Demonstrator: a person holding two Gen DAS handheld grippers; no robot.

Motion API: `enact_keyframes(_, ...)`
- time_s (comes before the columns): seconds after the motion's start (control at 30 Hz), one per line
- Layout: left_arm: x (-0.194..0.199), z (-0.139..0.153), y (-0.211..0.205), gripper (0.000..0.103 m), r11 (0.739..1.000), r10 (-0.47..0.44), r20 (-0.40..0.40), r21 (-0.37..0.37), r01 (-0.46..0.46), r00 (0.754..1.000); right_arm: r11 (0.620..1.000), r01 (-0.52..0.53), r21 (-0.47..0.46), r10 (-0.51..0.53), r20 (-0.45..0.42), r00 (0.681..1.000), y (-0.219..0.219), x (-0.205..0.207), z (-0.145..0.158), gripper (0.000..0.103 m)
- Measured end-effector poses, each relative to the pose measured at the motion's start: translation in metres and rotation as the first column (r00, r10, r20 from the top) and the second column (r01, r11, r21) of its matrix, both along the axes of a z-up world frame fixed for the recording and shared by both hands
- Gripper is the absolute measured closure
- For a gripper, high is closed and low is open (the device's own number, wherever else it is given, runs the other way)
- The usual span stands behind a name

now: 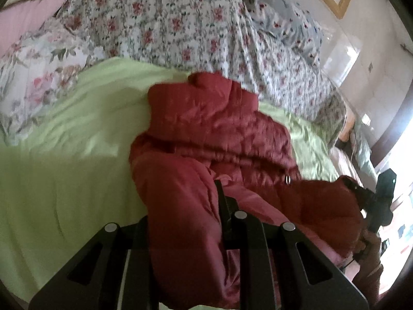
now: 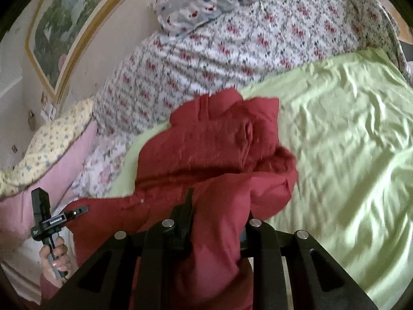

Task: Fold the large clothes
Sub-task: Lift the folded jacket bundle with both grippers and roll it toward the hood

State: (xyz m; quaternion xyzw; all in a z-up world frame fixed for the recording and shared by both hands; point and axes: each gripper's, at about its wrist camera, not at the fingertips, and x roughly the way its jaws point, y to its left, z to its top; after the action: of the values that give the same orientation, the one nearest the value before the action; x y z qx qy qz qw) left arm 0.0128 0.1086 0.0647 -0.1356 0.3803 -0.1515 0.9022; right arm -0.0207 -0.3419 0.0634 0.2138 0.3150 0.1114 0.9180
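Note:
A large dark red padded jacket [image 1: 219, 139] lies bunched on a light green bed sheet [image 1: 64, 168]; it also shows in the right wrist view [image 2: 206, 149]. My left gripper [image 1: 188, 222] is shut on a fold of the jacket's near edge, which drapes over and hides one finger. My right gripper [image 2: 214, 219] is shut on another fold of the jacket, its right finger hidden under cloth. The right gripper also shows at the jacket's right end in the left wrist view [image 1: 361, 193]. The left gripper shows in the right wrist view [image 2: 77, 210] at the jacket's left end.
A floral quilt [image 1: 180, 25] is heaped behind the jacket. A floral pillow [image 1: 38, 72] and a pink cushion [image 2: 59, 170] lie at the bed's head. A framed picture [image 2: 67, 23] hangs on the wall. The green sheet [image 2: 348, 142] spreads to the right.

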Motion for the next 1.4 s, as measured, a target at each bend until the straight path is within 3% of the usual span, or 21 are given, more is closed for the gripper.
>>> enact_keyframes(0.3, 0.048, 0.016, -0.004, 0.085, 0.997, 0.075, 0.025, -0.029, -0.074, 0.997, 0.997, 0.067, 0.033, -0.069, 0.063, 0.996, -0.013, 0.047, 0.015, 0.082)
enact_keyframes(0.67, 0.104, 0.013, -0.011, 0.084, 0.992, 0.127, 0.032, -0.022, -0.126, 0.991, 0.992, 0.115, 0.051, -0.119, 0.087, 0.989, -0.021, 0.103, 0.010, 0.081)
enact_keyframes(0.93, 0.160, -0.005, -0.013, 0.083, 0.980, 0.198, 0.010, 0.027, -0.198, 0.980, 0.978, 0.201, 0.052, -0.204, 0.060, 0.977, -0.037, 0.149, -0.008, 0.080)
enact_keyframes(1.17, 0.196, -0.027, -0.015, 0.082, 0.978, 0.205, -0.023, 0.053, -0.203, 0.978, 0.972, 0.233, 0.030, -0.234, 0.028, 0.972, -0.044, 0.177, -0.028, 0.079)
enact_keyframes(1.4, 0.241, -0.046, -0.015, 0.082, 0.979, 0.202, -0.074, 0.030, -0.200, 0.977, 0.969, 0.246, -0.004, -0.246, -0.012, 0.969, -0.048, 0.210, -0.045, 0.079)
